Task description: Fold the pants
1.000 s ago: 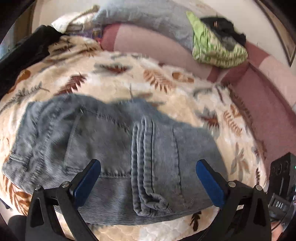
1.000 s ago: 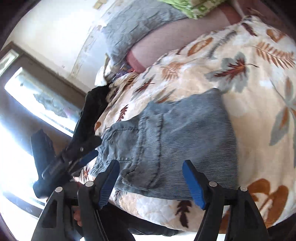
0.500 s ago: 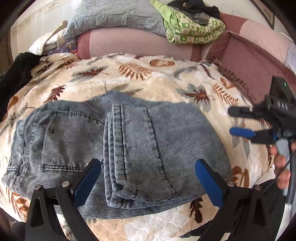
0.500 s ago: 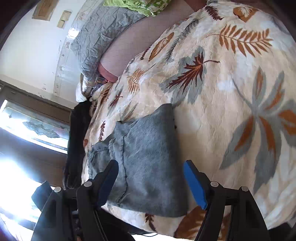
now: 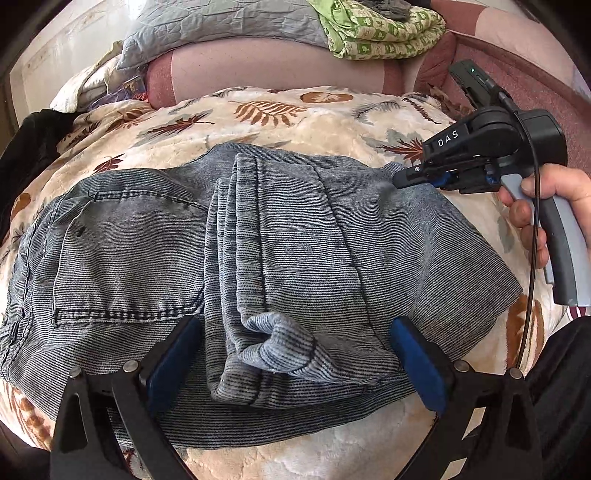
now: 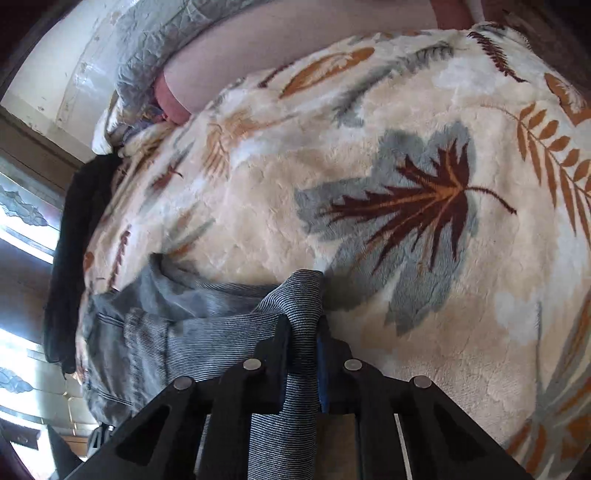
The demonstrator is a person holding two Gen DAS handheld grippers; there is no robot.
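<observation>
Grey-blue striped denim pants [image 5: 258, 251] lie folded on a leaf-patterned blanket [image 5: 295, 114], waist end at the left, leg hems stacked in the middle. My left gripper [image 5: 291, 369] is open just above the near edge of the pants, its blue pads [image 5: 171, 363] on either side of the bunched hem. My right gripper [image 5: 413, 177] is shut on the far right corner of the pants. In the right wrist view the striped cloth [image 6: 295, 332] is pinched between its jaws.
A pink bolster [image 5: 280, 70], a grey quilt [image 5: 221, 26] and a green patterned cloth [image 5: 380, 33] lie at the back. A black garment [image 5: 33, 144] lies at the left edge. A window [image 6: 22, 229] shows at the left.
My right gripper has moved in to the far right corner of the pants and closed on it. My left gripper has stayed open over the near edge.
</observation>
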